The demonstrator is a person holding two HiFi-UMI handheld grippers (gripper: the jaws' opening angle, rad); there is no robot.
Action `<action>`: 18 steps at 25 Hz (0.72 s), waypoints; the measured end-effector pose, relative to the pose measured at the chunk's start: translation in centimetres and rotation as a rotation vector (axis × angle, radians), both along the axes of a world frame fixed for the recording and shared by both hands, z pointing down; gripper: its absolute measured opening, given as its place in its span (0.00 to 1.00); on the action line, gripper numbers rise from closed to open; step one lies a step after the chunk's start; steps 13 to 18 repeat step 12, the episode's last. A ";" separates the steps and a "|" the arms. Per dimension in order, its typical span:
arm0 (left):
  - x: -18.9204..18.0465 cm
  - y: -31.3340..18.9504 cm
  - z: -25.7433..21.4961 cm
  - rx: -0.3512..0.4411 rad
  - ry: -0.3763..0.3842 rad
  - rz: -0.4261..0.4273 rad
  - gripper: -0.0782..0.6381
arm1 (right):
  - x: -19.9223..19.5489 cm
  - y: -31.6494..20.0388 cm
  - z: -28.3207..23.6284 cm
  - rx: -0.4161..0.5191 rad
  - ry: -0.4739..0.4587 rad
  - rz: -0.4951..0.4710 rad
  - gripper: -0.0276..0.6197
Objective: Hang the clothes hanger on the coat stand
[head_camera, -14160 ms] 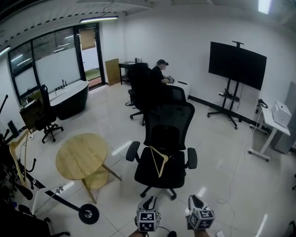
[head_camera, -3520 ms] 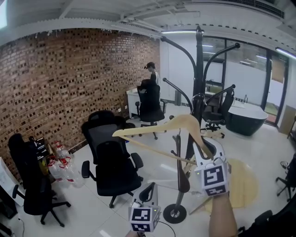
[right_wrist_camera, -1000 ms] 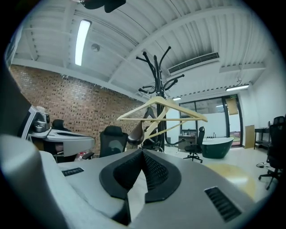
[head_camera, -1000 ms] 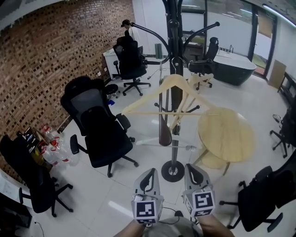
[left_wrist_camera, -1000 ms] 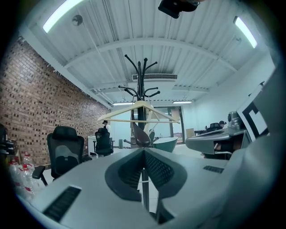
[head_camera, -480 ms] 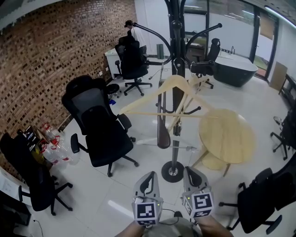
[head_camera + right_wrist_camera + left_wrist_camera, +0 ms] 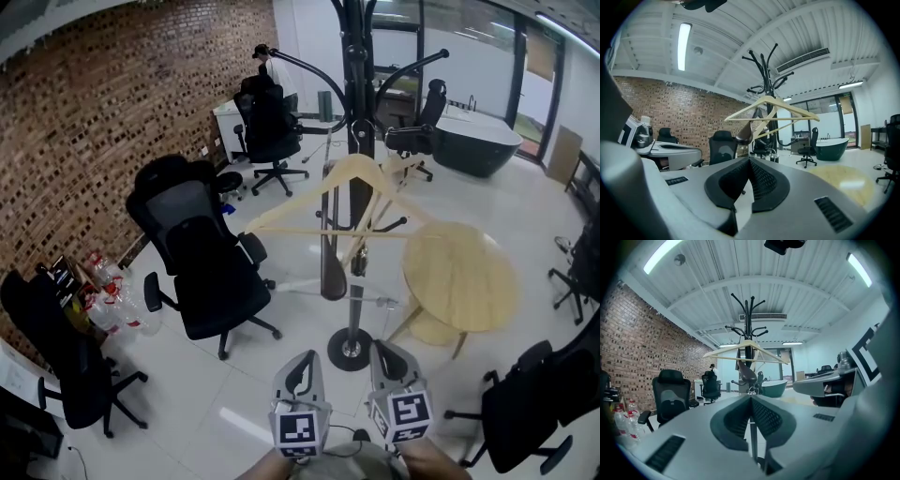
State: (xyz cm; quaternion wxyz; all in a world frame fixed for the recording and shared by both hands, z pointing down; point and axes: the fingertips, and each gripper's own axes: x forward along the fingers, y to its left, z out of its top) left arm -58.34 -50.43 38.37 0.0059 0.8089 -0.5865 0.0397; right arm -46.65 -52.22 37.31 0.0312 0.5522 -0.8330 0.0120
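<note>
- At the stand (image 7: 357,112), mid-room: the hanger (image 7: 302,193) hangs from it about halfway up, bar near level and broad side toward the head camera. Table (image 7: 459,272) is near the base on the right, chair (image 7: 202,272) on the left.
- Hook seat not readable; it is lost against the dark post in every view.
- Left gripper (image 7: 302,367): jaws closed pad to pad, nothing between them. Held low by the body, well apart from the hanger.
- Right gripper (image 7: 384,361): likewise fully closed and empty, just beside the left one.
- Judgement: hanging looks done. Step in hand is the release check and retreat.
- To do it well: keep both grippers low and back, clear of the bar ends, which stick out widest and would catch first.
- Watch for swing or tilt. A level, quiet bar suggests the hook sits fully over its arm.
- If crooked: regrip at the neck under the hook, not at an arm end, then lift and reseat.
- Risk: a nudge to the post could shake the hanger off.
</note>
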 end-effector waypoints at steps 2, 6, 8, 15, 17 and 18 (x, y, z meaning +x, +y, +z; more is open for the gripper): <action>0.2 0.1 0.1 -0.002 -0.001 0.002 0.13 | 0.2 0.1 0.1 -0.003 0.001 0.003 0.05; 0.3 0.1 0.2 -0.004 -0.005 0.006 0.13 | 0.3 0.3 0.3 -0.010 0.004 0.004 0.05; 0.2 0.3 0.2 -0.005 -0.006 0.005 0.13 | 0.2 0.5 0.2 -0.012 0.006 0.006 0.05; 0.1 0.5 0.2 -0.008 -0.005 0.004 0.13 | 0.1 0.7 0.2 -0.016 0.007 0.004 0.05; 0.1 0.5 0.2 -0.008 -0.005 0.004 0.13 | 0.1 0.7 0.2 -0.016 0.007 0.004 0.05; 0.1 0.5 0.2 -0.008 -0.005 0.004 0.13 | 0.1 0.7 0.2 -0.016 0.007 0.004 0.05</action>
